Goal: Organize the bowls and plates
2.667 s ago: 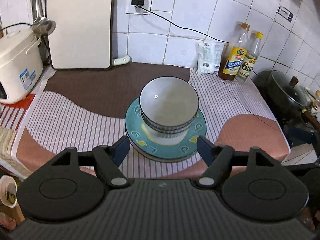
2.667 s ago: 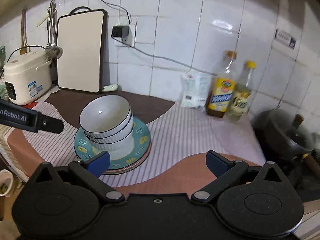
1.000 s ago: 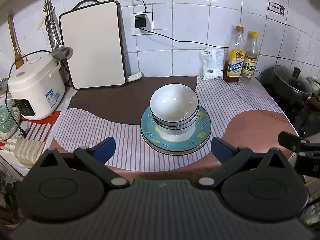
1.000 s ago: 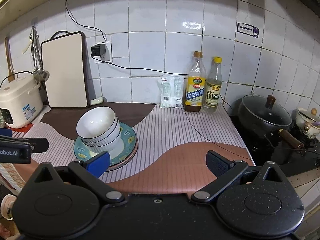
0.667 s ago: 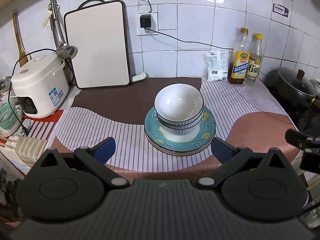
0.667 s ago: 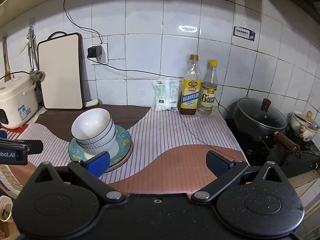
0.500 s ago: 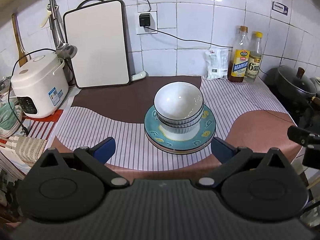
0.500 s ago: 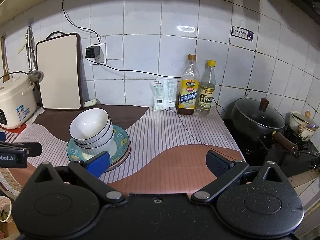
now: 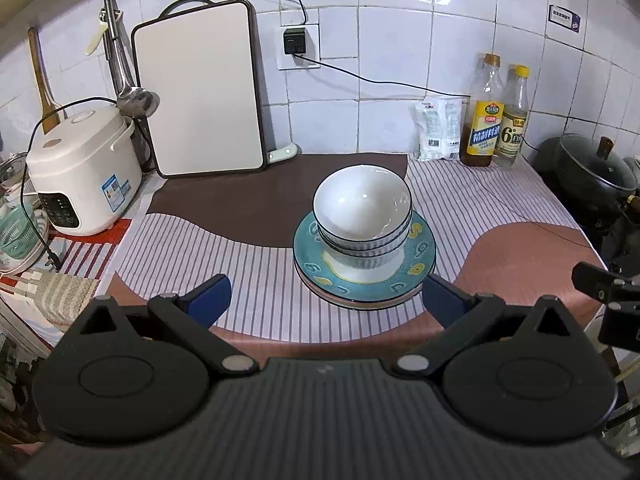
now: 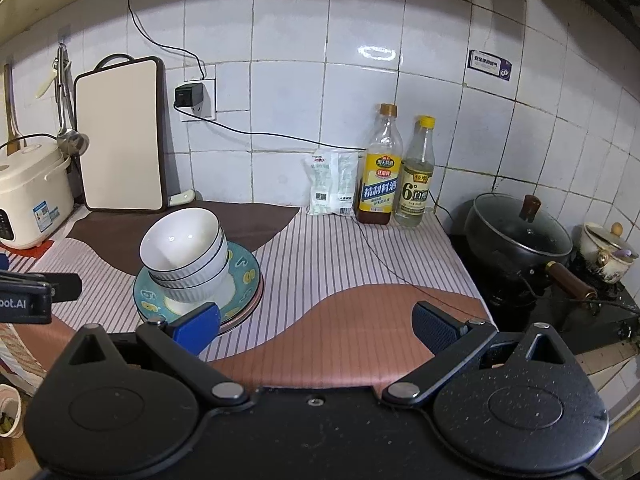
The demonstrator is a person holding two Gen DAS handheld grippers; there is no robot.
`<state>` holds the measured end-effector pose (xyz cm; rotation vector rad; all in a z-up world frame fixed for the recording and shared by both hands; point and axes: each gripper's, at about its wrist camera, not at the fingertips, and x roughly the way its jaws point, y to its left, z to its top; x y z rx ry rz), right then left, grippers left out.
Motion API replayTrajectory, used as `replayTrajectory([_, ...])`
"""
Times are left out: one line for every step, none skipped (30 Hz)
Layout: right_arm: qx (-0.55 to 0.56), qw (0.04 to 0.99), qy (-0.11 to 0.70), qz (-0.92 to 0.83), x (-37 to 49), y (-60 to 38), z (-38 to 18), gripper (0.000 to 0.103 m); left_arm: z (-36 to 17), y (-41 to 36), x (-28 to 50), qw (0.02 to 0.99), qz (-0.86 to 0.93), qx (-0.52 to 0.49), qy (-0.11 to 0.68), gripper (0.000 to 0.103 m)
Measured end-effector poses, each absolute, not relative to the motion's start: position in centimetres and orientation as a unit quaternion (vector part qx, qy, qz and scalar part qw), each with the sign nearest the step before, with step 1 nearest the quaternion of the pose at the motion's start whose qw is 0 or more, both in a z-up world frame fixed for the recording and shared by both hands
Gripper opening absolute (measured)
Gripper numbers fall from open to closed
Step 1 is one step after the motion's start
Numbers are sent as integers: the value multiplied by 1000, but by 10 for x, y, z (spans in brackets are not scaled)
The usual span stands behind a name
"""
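Observation:
A stack of white bowls [image 9: 362, 210] with dark rims rests on a stack of teal patterned plates [image 9: 420, 258] in the middle of the counter. In the right wrist view the same bowls [image 10: 182, 250] and plates [image 10: 244, 276] lie to the left. My left gripper [image 9: 326, 300] is open and empty, held back from the counter's front edge with the stack straight ahead. My right gripper [image 10: 316, 326] is open and empty too, off to the right of the stack. Part of the right gripper's body [image 9: 608, 284] shows at the left view's right edge.
A white rice cooker [image 9: 80, 176] stands at the left, a white cutting board [image 9: 200, 92] leans on the tiled wall, and two bottles [image 9: 496, 116] and a packet [image 9: 438, 128] stand at the back right. A lidded black pot [image 10: 520, 232] sits on the stove to the right.
Both grippers have drawn back and up from the stack, which now looks smaller and farther. The left gripper's fingers stand wider apart than 2.7 s ago. The dishes have not moved.

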<state>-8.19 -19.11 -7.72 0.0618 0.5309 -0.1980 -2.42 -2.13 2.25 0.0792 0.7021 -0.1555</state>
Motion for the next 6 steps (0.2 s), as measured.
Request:
replayTrajectory([31,960,262,-97,-82,-192,-78,103,22,-21,-24,935,-75,38,344,103])
replayTrajectory([31,960,263,-97,-82,-191,-78,103,23,-20,-24,935,-75,38,344,103])
replayTrajectory([31,959,263,-97,-82,-192,-78,103,22,-20,-23,935,-75,38,345,103])
replayTrajectory([30,960,263,-96,-82,-192,-78,103,22,-19,-23,935,-75,37,345,103])
replayTrajectory([30,960,262,-96,-82,-192,-78,103,22,-19,-23,935,-74,38,346,103])
replayTrajectory([30,960,262,-95,-82,-192,-78,103,22,-19,-22,935,-74,38,346,103])
